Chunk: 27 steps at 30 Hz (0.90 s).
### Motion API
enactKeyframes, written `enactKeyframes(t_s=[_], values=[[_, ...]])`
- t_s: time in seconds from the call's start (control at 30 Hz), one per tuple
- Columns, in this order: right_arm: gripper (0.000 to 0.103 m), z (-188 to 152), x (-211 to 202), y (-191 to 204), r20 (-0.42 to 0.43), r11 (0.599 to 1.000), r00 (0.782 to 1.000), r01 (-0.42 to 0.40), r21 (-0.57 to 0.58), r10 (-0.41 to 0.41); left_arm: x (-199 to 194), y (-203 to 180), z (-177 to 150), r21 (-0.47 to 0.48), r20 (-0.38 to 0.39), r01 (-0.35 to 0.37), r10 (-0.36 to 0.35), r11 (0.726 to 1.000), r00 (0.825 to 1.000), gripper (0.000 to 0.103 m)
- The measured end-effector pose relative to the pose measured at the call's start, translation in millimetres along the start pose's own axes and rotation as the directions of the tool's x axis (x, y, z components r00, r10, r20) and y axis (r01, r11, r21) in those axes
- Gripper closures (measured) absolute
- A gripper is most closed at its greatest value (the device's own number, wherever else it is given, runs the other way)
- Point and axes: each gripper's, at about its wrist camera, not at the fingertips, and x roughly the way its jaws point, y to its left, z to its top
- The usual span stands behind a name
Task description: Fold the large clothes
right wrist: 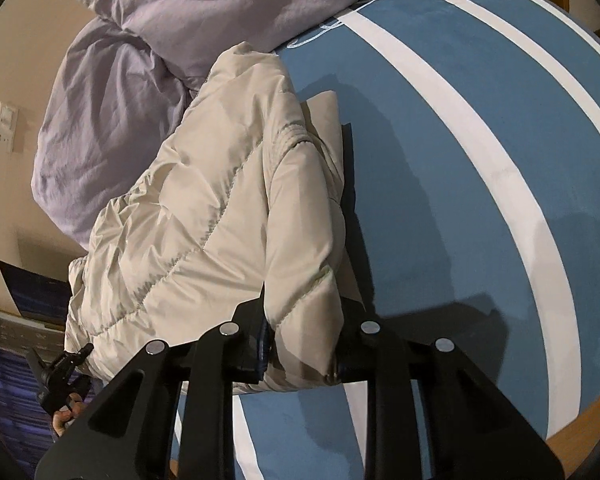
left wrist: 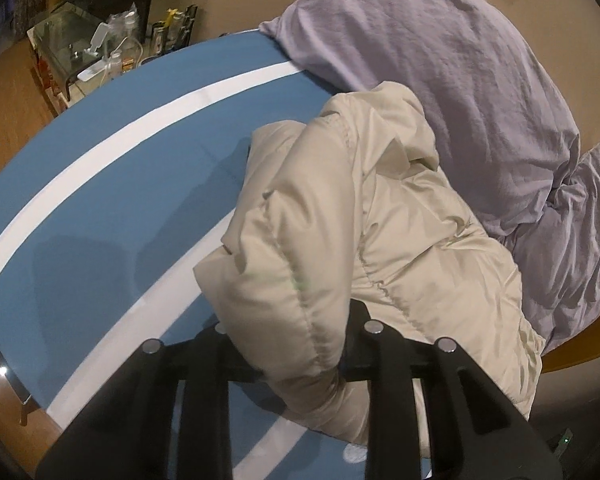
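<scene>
In the left wrist view a cluttered glass-topped side table (left wrist: pixel 66 42) stands at the far left beyond the bed, then comes the blue bedcover (left wrist: pixel 112 216) with its white stripes, and on it the cream puffer jacket (left wrist: pixel 340 208), one padded fold of which is clamped between the jaws of the left gripper (left wrist: pixel 300 354), with a rumpled lilac duvet (left wrist: pixel 460 80) piled to the right. In the right wrist view the duvet (right wrist: pixel 148 80) lies at the left against a beige wall with a switch plate (right wrist: pixel 6 124), the jacket (right wrist: pixel 204 200) sits beside it partly doubled over, and the right gripper (right wrist: pixel 300 348) is closed tight on a thick fold of its edge. To the right the blue bedcover (right wrist: pixel 440 160) lies bare, its white stripes curving across it.
</scene>
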Motion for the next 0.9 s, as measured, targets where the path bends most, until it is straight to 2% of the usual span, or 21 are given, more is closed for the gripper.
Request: enactKeyframes(t_s=[0.1, 0.2, 0.23, 0.27, 0.33, 0.47, 0.63, 0.77, 0.9], values=[[0.068, -1.9, -7.0, 3.6, 0.027, 0.998, 0.998, 0.054, -0.016, -0.054, 2.8, 4.1, -1.8, -0.015, -0.012, -0.014, 0.014, 1.000, 1.000, 0.068], [0.059, -0.4, -16.5, 16.3, 0.098, 0.985, 0.984, 0.158, -0.071, -0.151, 3.0, 1.9, -2.9, -0.008, -0.006, -0.049, 0.049, 0.999, 0.999, 0.061], [0.056, 1.5, -22.5, 21.4, 0.137, 0.975, 0.973, 0.201, -0.096, -0.188, 3.5, 1.0, -3.3, -0.003, -0.006, -0.059, 0.059, 0.998, 0.998, 0.055], [0.054, 3.3, -24.7, 24.4, 0.156, 0.969, 0.967, 0.221, -0.107, -0.203, 4.3, 0.0, -3.4, 0.004, -0.005, -0.085, 0.085, 0.996, 0.996, 0.046], [0.052, 7.5, -31.3, 29.6, 0.192, 0.959, 0.955, 0.252, -0.128, -0.225, 5.7, -0.9, -2.6, 0.015, 0.003, -0.137, 0.137, 0.990, 0.991, 0.035], [0.048, 14.7, -39.9, 48.9, 0.246, 0.942, 0.940, 0.282, -0.182, -0.235, 8.9, 0.4, 0.0, 0.013, -0.003, -0.148, 0.148, 0.989, 0.989, 0.025], [0.043, 2.8, -30.8, 87.7, 0.251, 0.911, 0.947, 0.274, -0.309, -0.200, 12.8, 0.4, 1.4, -0.010, -0.015, -0.122, 0.122, 0.992, 0.992, 0.022], [0.043, -23.3, -4.4, 122.0, 0.217, 0.857, 0.959, 0.264, -0.442, -0.184, 16.8, 0.6, -0.2, -0.046, -0.021, -0.092, 0.091, 0.995, 0.996, 0.022], [0.043, -38.3, 13.1, 141.7, 0.185, 0.831, 0.966, 0.250, -0.498, -0.180, 20.6, -0.6, 0.6, -0.070, -0.028, -0.069, 0.068, 0.995, 0.997, 0.022]])
